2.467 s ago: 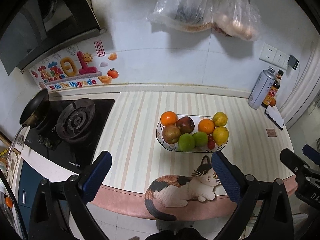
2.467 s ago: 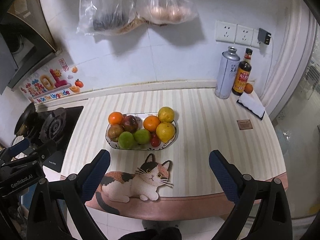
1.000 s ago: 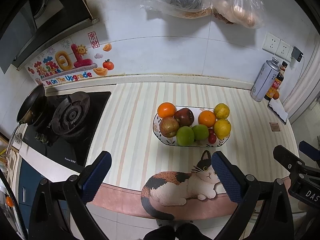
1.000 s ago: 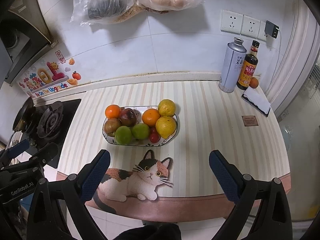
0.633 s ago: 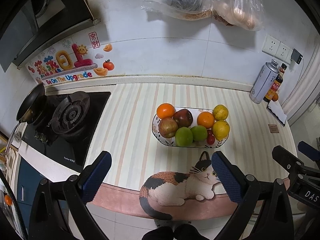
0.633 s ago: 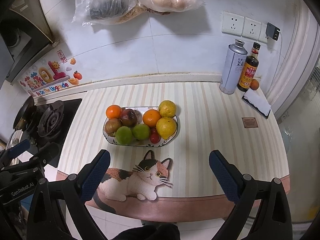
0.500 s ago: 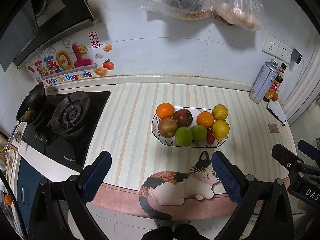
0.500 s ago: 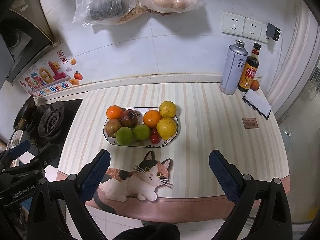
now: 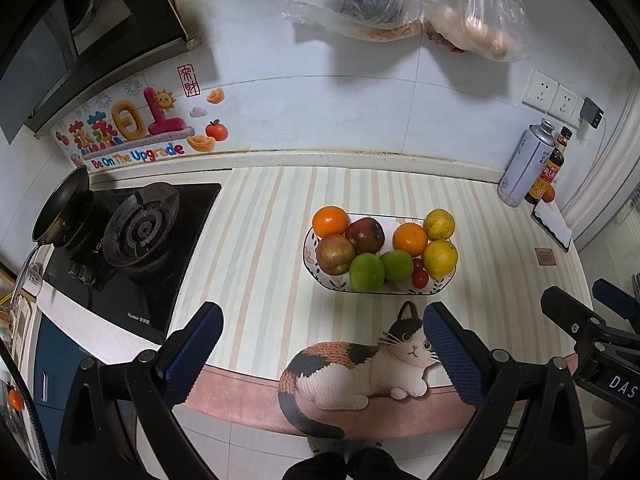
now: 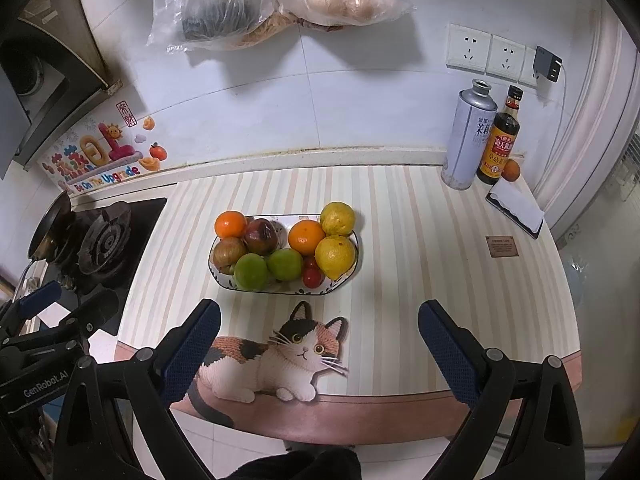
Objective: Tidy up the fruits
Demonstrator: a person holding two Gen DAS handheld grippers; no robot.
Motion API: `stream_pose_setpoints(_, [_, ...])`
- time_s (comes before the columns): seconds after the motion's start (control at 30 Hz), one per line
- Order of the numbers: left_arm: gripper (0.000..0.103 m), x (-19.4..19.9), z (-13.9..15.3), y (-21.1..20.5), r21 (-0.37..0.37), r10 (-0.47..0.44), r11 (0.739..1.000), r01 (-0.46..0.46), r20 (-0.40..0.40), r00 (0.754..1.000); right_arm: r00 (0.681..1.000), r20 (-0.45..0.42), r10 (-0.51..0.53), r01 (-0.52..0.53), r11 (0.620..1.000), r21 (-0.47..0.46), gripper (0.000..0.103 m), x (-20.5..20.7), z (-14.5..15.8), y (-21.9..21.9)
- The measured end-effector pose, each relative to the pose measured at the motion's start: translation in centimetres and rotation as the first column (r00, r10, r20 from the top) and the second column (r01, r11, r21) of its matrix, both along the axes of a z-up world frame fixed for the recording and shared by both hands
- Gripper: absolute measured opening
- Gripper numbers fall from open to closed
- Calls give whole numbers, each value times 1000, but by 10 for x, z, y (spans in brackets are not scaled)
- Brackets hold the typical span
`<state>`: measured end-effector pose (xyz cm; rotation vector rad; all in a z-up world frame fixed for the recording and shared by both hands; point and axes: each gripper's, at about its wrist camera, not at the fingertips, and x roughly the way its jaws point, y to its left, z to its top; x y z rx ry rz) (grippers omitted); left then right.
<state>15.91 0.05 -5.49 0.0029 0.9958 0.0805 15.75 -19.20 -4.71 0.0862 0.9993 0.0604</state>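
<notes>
Since the earlier pictures both tools have drifted only slightly: the fruit bowl (image 9: 380,286) sits a little lower and nearer in the left wrist view than it did 2.5 seconds ago, and everything on the counter lies as before. The left gripper (image 9: 320,344) hangs above the front edge of the counter with its jaws wide apart and nothing between them. The right gripper (image 10: 318,342) is the same, jaws far apart and empty.

The bowl stands in the middle of the striped mat (image 9: 256,240), just behind the cat picture (image 9: 360,368). It holds two oranges, two yellow citrus fruits, two green fruits, two reddish-brown apples and small red fruits.

Only the left wrist view shows the right tool at its right border and more of the gas stove (image 9: 136,232) with the dark pan (image 9: 60,208). The right wrist view shows the left tool at its left border, and gives a clearer look at the metal can (image 10: 468,136), the sauce bottle (image 10: 500,140) and the small orange fruit (image 10: 511,170) beside them.

Two plastic bags (image 10: 280,0) hang on the white tiled wall, and wall sockets (image 10: 488,56) are at the right.
</notes>
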Motion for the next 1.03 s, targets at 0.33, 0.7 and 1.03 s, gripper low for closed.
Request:
stream_pose_setpoints(0.33, [103, -3, 6, -1, 0, -11, 1000, 11, 14, 1000, 1000, -3, 4, -4, 1000, 3, 101, -3, 1, 0])
stream_pose_setpoints(0.7, [103, -4, 7, -2, 2, -14, 1000, 14, 18, 1000, 1000, -1, 5, -5, 1000, 4, 101, -5, 2, 1])
stream_pose_setpoints(1.03, [103, -8, 11, -3, 12, -20, 1000, 19, 33, 999, 1000, 6, 1, -1, 1000, 7, 101, -11, 8, 6])
